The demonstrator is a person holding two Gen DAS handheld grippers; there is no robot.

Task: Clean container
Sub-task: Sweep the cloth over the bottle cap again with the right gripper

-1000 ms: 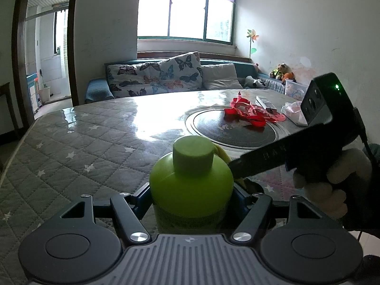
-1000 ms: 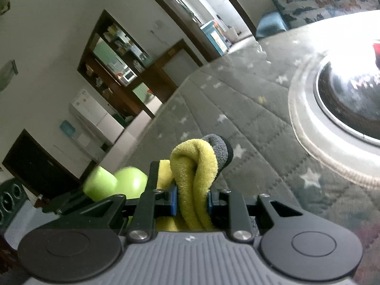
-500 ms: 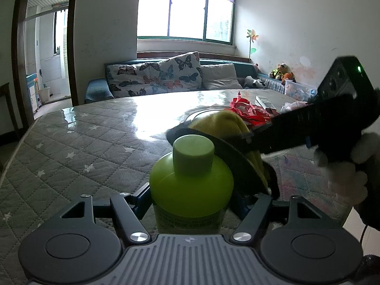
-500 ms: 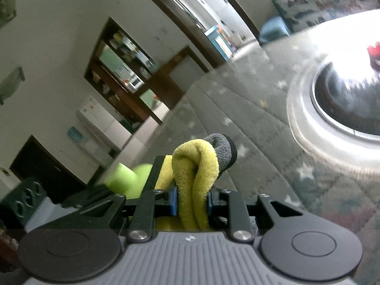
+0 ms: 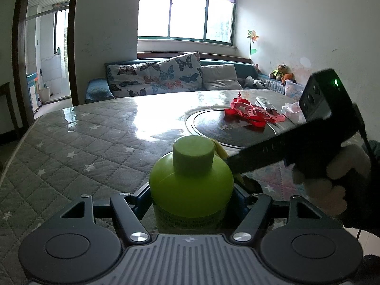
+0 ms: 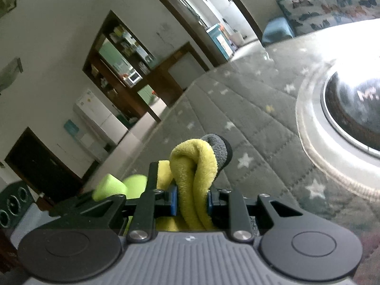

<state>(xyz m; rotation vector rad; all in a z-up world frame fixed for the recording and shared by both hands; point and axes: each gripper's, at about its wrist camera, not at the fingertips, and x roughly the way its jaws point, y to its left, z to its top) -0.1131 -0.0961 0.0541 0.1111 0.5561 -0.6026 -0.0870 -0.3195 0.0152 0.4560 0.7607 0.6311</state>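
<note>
A lime-green bottle [image 5: 192,185] with a green screw cap stands upright over the table, and my left gripper [image 5: 192,198] is shut on its body. My right gripper [image 5: 231,163], held by a gloved hand [image 5: 332,178], reaches in from the right to the bottle's right shoulder. A strip of the yellow cloth [image 5: 220,150] shows just behind the cap. In the right wrist view my right gripper [image 6: 191,200] is shut on the bunched yellow-and-grey cloth [image 6: 197,163]. There the bottle [image 6: 136,182] lies low on the left, beside the cloth. Where cloth and bottle meet is hidden.
A grey quilted cover with white stars [image 5: 83,142] lies over the table under glass. A dark round turntable [image 5: 234,128] sits at mid-table with red ribbon scraps [image 5: 251,115], a flat packet and a plastic bag [image 5: 293,111]. A sofa with butterfly cushions [image 5: 166,76] stands behind.
Half a second ago the right gripper had swung the cloth up behind the bottle's cap; now it is back down at the right shoulder. The left gripper and bottle have not moved.
</note>
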